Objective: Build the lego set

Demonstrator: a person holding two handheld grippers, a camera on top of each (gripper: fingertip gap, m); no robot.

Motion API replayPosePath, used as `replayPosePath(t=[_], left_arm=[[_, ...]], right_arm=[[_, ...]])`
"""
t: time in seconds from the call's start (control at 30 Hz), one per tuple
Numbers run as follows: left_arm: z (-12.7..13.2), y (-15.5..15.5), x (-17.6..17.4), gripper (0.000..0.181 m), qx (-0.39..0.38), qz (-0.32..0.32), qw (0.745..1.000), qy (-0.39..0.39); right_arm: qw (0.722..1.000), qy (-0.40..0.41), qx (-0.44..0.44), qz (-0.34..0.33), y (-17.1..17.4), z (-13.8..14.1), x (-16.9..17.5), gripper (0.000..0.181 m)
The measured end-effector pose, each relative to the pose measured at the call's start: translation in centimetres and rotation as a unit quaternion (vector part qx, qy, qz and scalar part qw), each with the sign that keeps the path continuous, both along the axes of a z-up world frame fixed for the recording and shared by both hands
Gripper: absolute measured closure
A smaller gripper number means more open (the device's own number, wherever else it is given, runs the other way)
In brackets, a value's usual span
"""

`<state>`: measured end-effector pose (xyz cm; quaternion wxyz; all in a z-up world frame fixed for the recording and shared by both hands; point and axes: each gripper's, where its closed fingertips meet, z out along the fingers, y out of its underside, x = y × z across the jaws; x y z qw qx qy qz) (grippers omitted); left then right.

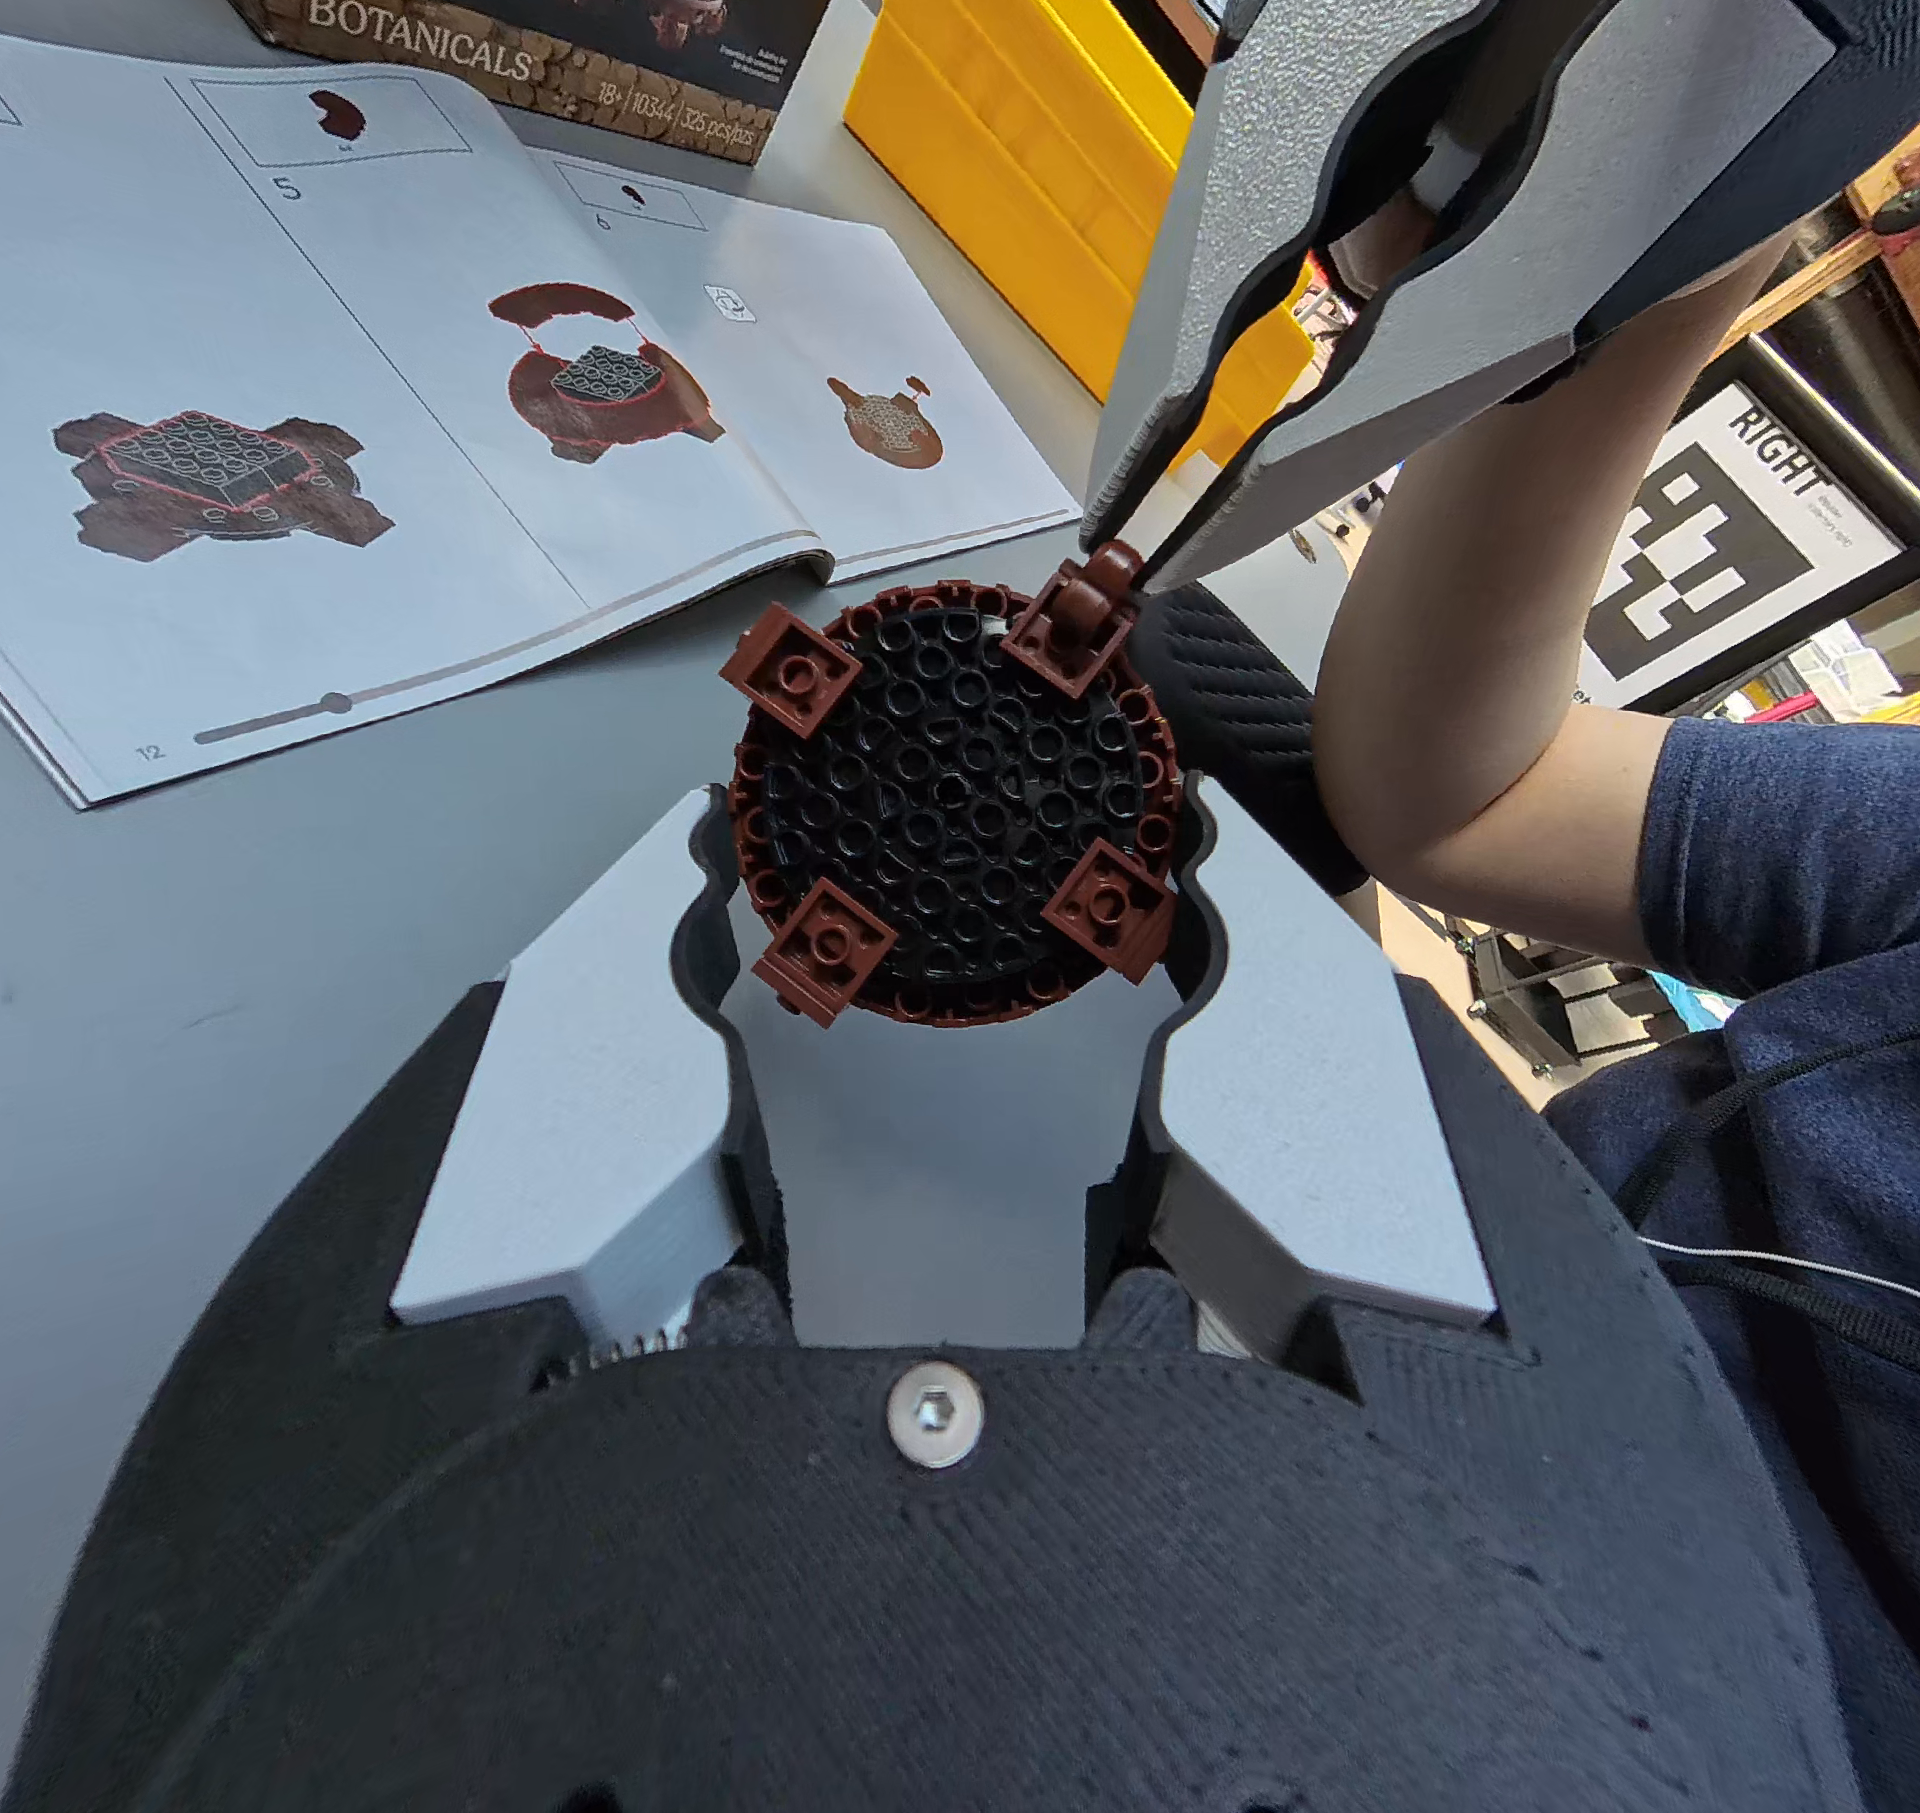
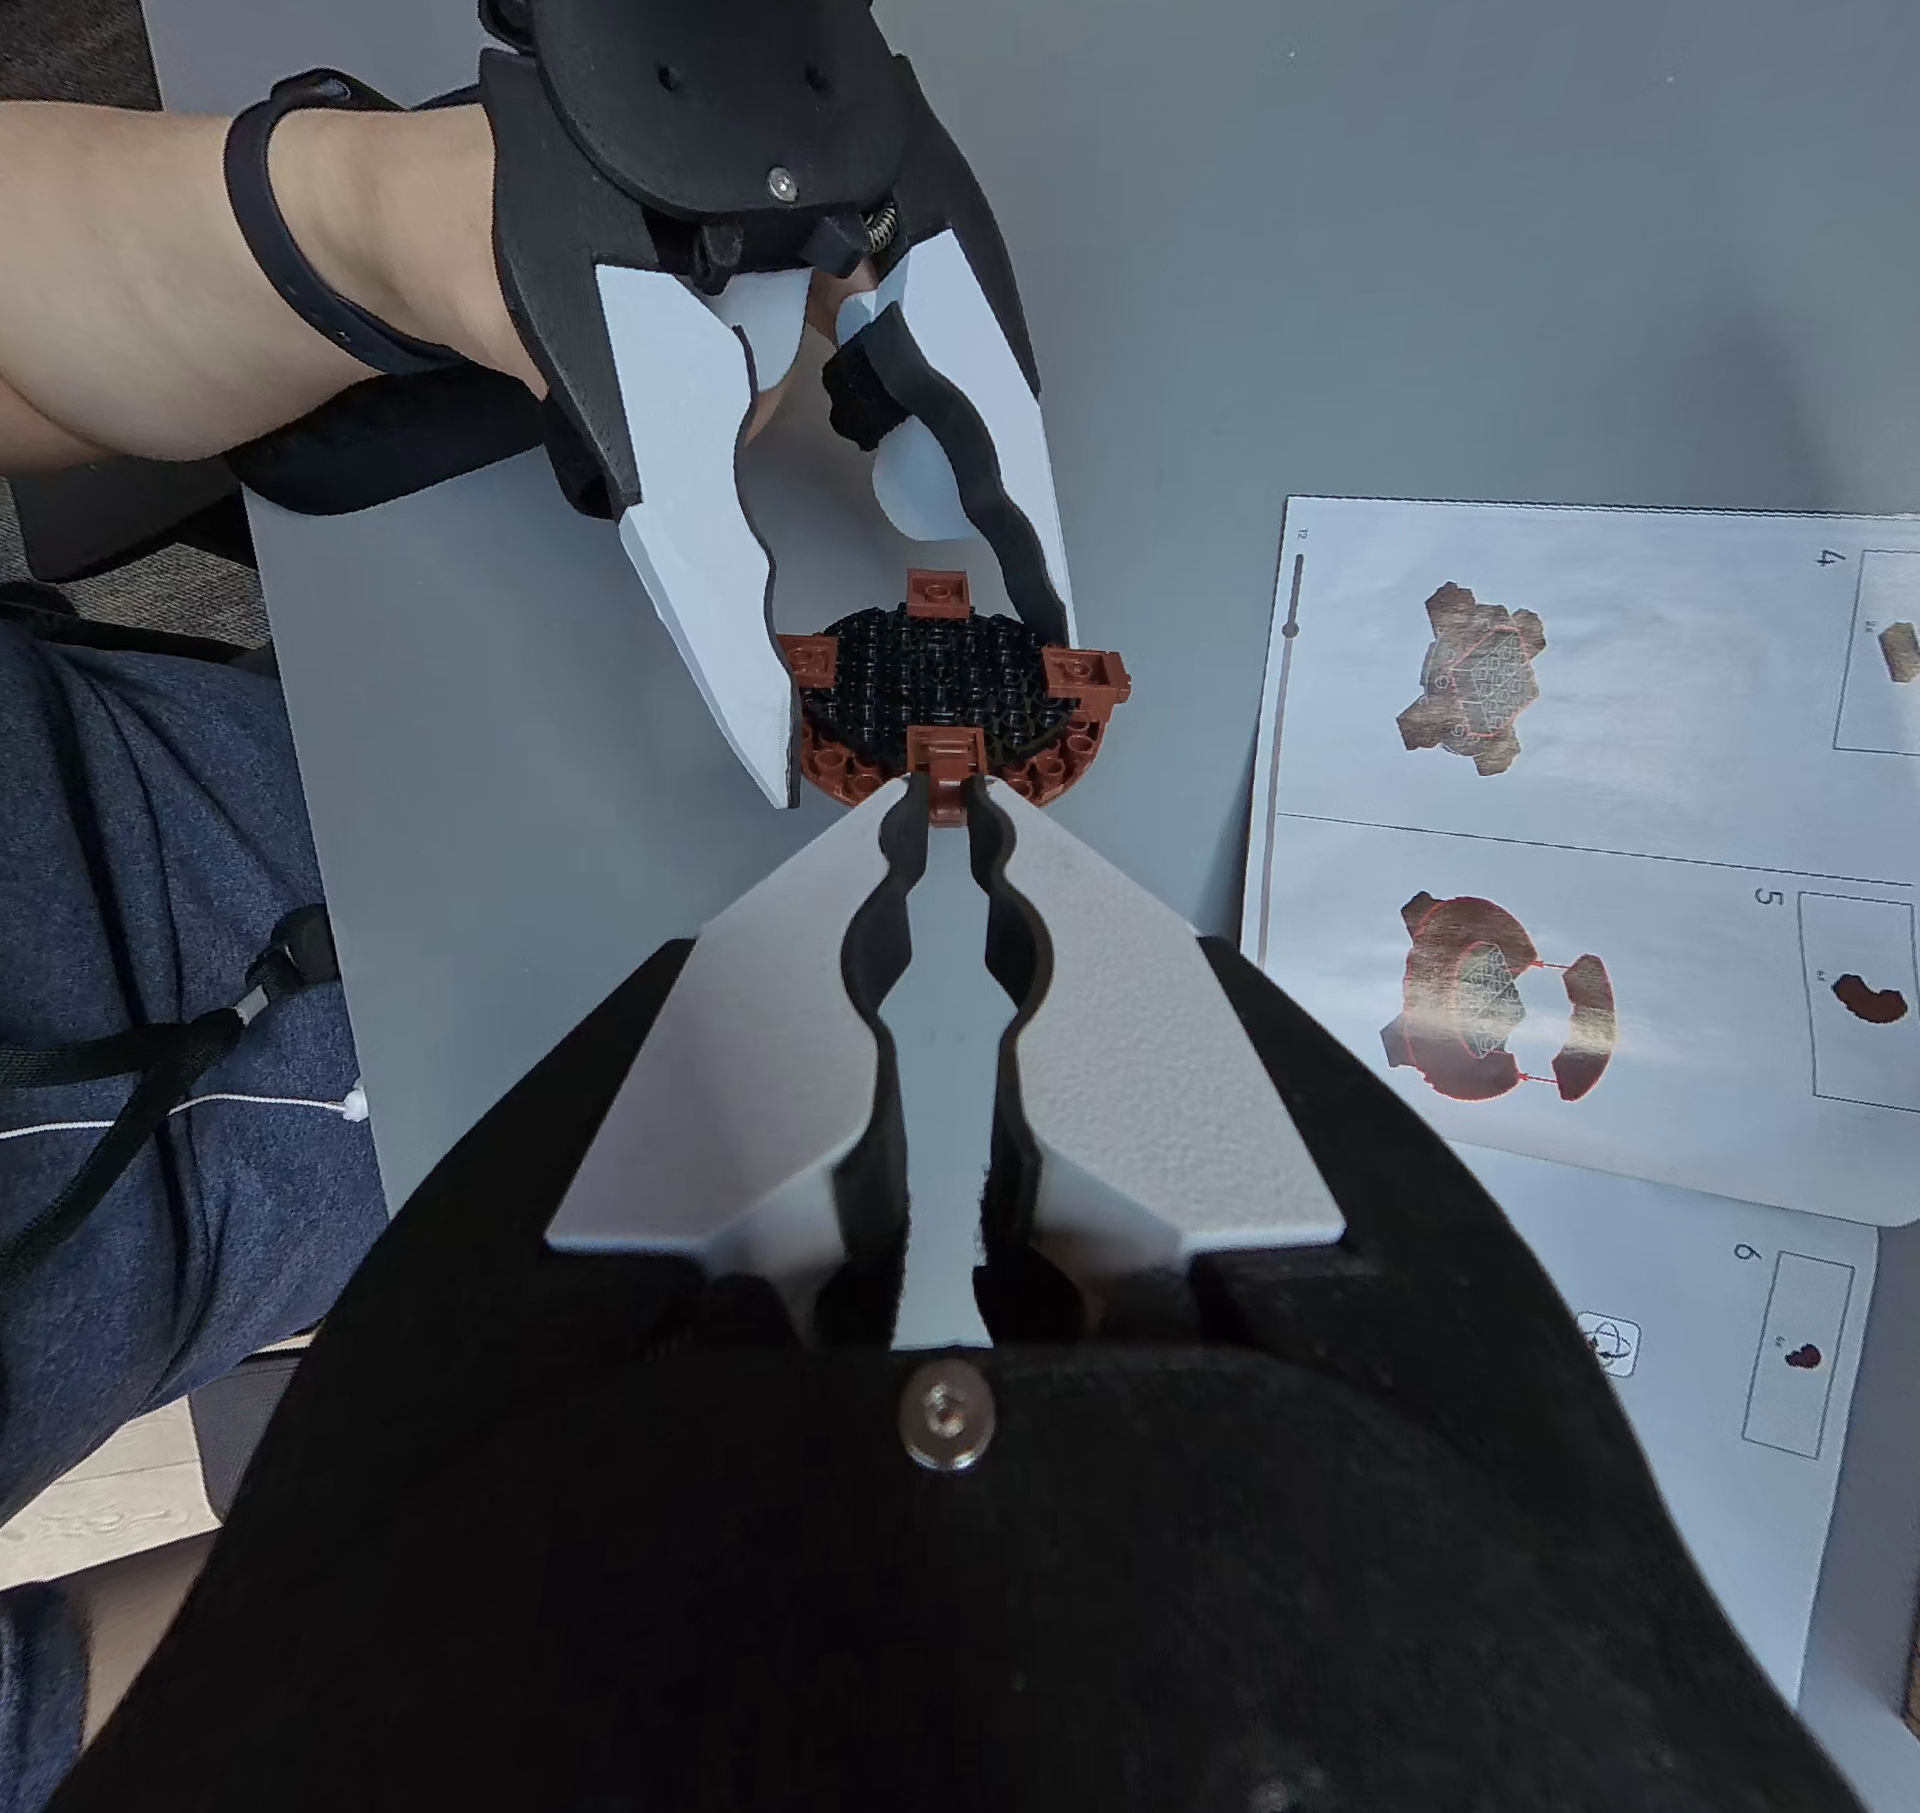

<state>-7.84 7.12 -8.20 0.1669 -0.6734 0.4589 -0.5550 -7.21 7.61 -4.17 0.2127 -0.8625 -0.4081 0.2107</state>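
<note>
While the left gripper [image 1: 951, 833] clamps the round base [image 1: 951, 807], right gripper [image 2: 943, 807] pinches a brown clip piece [image 2: 943, 795] onto one bracket; base stage only, most building remains.

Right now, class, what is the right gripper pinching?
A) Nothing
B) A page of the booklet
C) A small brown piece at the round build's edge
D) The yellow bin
C: the right gripper is shut on a small brown piece at the round build's rim, which the left gripper clamps.
</note>
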Motion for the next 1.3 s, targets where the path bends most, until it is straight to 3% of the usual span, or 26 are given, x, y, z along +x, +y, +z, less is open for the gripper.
replayPosePath(t=[0.57, 1.3], left_arm=[[0.4, -0.7, 0.2, 0.098, -0.021, -0.018, 0.999, -0.019], [3.8, 0.1, -0.2, 0.099, -0.093, -0.002, 0.990, -0.108]], right_arm=[[1.000, 0.009, 0.004, 0.014, -0.5, 0.4, -0.4, 0.175], [0.992, 0.116, 0.050, -0.009, 0.8, 4.0, -1.3, 0.175]])
